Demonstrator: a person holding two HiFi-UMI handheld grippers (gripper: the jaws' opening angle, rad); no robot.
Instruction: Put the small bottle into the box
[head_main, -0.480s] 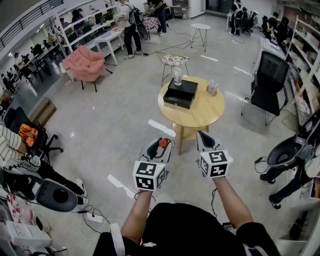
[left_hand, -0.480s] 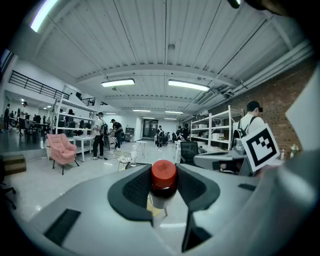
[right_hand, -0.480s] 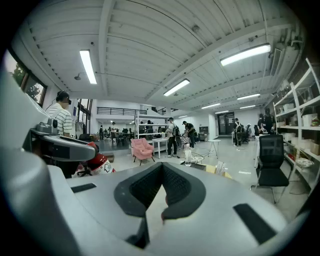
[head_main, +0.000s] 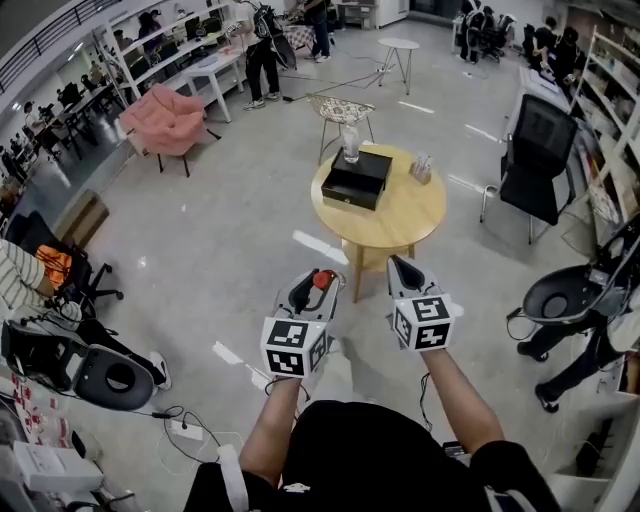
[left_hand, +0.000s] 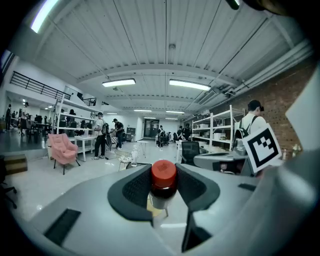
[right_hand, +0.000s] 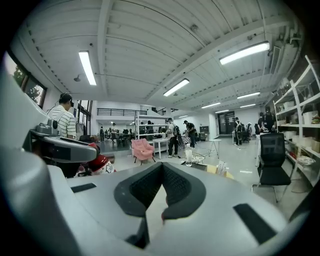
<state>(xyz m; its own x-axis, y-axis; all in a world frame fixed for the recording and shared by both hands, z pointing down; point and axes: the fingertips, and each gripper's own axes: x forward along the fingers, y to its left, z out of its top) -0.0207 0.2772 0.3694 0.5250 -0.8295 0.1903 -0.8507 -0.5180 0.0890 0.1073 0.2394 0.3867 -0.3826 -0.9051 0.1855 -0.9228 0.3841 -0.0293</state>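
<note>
My left gripper (head_main: 312, 292) holds the small bottle (head_main: 322, 280) near me, red cap up, while the black box (head_main: 357, 178) sits far ahead on the round table (head_main: 400, 218).

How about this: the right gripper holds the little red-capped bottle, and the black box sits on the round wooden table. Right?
No: the left gripper holds the little red-capped bottle, not the right gripper, as the left gripper view shows. The black box does sit on the round wooden table.
</note>
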